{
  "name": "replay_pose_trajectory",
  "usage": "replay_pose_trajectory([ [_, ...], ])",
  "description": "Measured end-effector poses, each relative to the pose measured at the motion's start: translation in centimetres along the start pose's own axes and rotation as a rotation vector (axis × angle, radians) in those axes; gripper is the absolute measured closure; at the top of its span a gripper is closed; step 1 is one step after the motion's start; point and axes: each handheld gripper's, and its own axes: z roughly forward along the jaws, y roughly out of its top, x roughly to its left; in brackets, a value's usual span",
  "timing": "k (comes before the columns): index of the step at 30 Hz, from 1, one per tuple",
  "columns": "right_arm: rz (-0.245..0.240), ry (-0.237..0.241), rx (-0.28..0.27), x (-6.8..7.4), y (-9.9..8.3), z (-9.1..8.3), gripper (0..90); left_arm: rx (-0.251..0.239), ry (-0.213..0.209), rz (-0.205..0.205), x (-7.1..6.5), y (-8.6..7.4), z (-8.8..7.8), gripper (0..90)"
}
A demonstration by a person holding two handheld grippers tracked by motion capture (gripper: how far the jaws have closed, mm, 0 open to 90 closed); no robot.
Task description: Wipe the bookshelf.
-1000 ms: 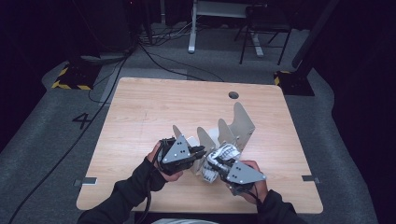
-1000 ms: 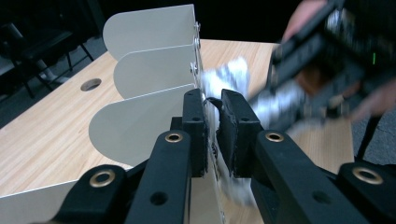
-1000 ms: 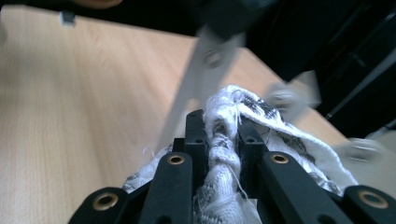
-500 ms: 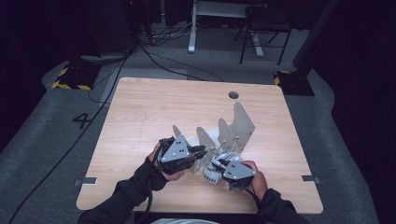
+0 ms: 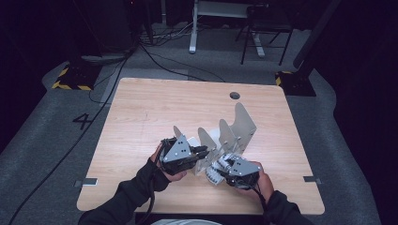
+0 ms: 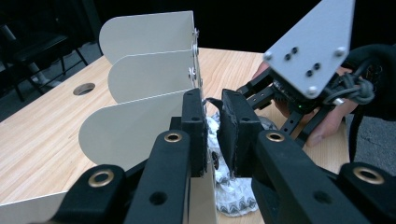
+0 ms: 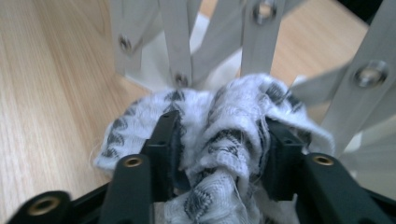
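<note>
A white folding rack (image 5: 239,124) of rounded panels stands on the wooden table (image 5: 155,108). My left gripper (image 5: 202,153) reaches in from the left, shut on the edge of the rack's nearest panel (image 6: 135,130). A white cloth with a black pattern (image 5: 215,175) lies bunched on the table at the rack's near end. My right gripper (image 5: 221,168) is at the cloth. Its jaws have just been opening, and the cloth (image 7: 224,107) sits loosely bunched between them in the right gripper view. The left gripper view has its own jaws (image 6: 214,116) nearly together, with the cloth (image 6: 231,196) beyond.
The rack's crossing struts (image 7: 180,42) stand right behind the cloth. A round cable hole (image 5: 234,95) sits near the table's far edge. Cables (image 5: 155,56) run over the floor behind the table, by a chair and desk legs. The table's left half is bare wood.
My right gripper has come down to the table with the cloth, and its jaws have spread apart. The left gripper has stayed on the panel.
</note>
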Motion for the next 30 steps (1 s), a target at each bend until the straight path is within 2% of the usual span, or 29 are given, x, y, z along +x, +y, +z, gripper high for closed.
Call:
replay_pose_trajectory([
  [4, 0.066, 0.03, 0.079, -0.4, -0.6, 0.7, 47.7, -0.002, 0.004, 0.0, -0.1, 0.0, 0.0, 78.8],
  [5, 0.066, 0.03, 0.079, -0.4, -0.6, 0.7, 47.7, -0.002, 0.004, 0.0, -0.1, 0.0, 0.0, 78.8],
  [8, 0.114, 0.044, 0.093, -0.7, -0.9, 1.2, 48.4, -0.004, 0.001, -0.002, -0.1, 0.0, 0.1, 78.8],
  [12, 0.177, 0.111, 0.078, -1.3, -1.3, 1.5, 61.3, -0.006, -0.001, -0.004, -0.1, -0.1, 0.1, 78.9],
  [14, 0.176, 0.115, 0.08, -1.3, -1.3, 1.5, 64.0, -0.005, 0.003, -0.001, -0.1, -0.1, 0.1, 79.0],
  [16, 0.145, 0.109, 0.09, -1.1, -1.0, 1.3, 72.2, -0.007, 0.004, 0.003, -0.1, -0.1, 0.1, 79.9],
  [18, 0.117, 0.099, 0.084, -0.9, -0.8, 1.0, 76.2, -0.006, 0.014, 0.008, -0.1, -0.1, 0.1, 80.8],
  [20, 0.095, 0.089, 0.064, -0.8, -0.5, 0.5, 77.1, -0.004, 0.018, 0.011, -0.1, -0.1, 0.1, 82.6],
  [24, 0.037, 0.064, -0.013, -0.1, 0.7, -0.9, 77.5, -0.008, 0.008, 0.002, 0.1, -0.1, 0.2, 83.6],
  [26, -0.005, 0.045, -0.039, 0.4, 1.6, -1.6, 77.6, -0.004, 0.006, -0.003, 0.1, -0.1, 0.3, 83.8],
  [27, -0.022, 0.036, -0.049, 0.7, 1.9, -1.8, 77.6, 0.028, 0.0, -0.001, 0.1, -0.2, 0.4, 84.0],
  [28, -0.042, 0.036, -0.052, 1.0, 2.3, -2.0, 77.7, 0.018, 0.006, 0.003, 0.0, -0.3, 0.5, 84.2],
  [30, -0.063, 0.047, -0.047, 1.4, 2.7, -2.3, 77.7, 0.036, -0.007, -0.003, 0.0, -0.4, 0.8, 83.2],
])
